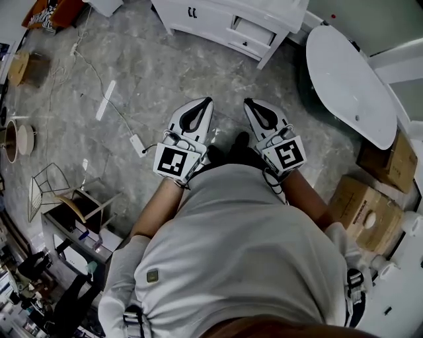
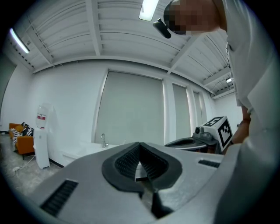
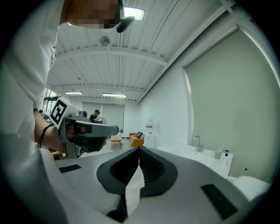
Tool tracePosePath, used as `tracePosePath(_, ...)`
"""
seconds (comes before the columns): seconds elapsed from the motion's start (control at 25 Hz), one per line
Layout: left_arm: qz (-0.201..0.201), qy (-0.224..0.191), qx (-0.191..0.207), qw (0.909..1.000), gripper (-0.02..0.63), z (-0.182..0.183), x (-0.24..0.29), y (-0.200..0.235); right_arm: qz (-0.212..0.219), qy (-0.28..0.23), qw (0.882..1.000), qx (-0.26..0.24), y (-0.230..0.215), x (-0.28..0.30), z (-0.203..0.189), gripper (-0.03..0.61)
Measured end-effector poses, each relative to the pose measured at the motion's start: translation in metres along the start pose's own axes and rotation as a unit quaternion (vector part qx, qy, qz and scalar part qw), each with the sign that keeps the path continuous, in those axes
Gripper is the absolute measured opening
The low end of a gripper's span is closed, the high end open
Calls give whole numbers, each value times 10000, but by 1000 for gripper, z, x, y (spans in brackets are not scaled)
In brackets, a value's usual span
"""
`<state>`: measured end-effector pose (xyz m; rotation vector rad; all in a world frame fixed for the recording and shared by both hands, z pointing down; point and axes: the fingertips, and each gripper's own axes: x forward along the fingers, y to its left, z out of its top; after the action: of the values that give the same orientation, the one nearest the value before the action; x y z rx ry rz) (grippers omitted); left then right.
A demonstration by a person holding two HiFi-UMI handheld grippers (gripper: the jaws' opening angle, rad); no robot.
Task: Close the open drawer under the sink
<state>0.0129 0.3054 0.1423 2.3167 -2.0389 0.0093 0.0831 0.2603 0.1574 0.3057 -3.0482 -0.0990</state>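
Observation:
The white vanity cabinet [image 1: 198, 16] stands at the top of the head view, and one drawer [image 1: 251, 31] juts out of its front. My left gripper [image 1: 205, 101] and right gripper [image 1: 250, 103] are held side by side over the grey floor, well short of the cabinet and pointing towards it. Both are shut with nothing between the pads. In the left gripper view the tips of the left gripper [image 2: 140, 144] meet, with the sink tap [image 2: 104, 140] far beyond. The right gripper [image 3: 140, 148] in its own view is shut too, with the tap [image 3: 197, 142] off to the right.
A white bathtub [image 1: 350, 82] lies to the right, with cardboard boxes [image 1: 367, 211] nearer me. A cable with a power strip [image 1: 137, 143] crosses the floor on the left, beside a wire-frame chair [image 1: 49, 188]. A white water dispenser [image 2: 42, 141] stands by the wall.

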Motion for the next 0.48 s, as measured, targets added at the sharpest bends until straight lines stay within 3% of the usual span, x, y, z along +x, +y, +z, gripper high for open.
tracePosePath(0.48, 64, 115, 103, 9999, 9, -1, 60, 53, -35, -15, 9997, 243, -63, 57, -17, 26)
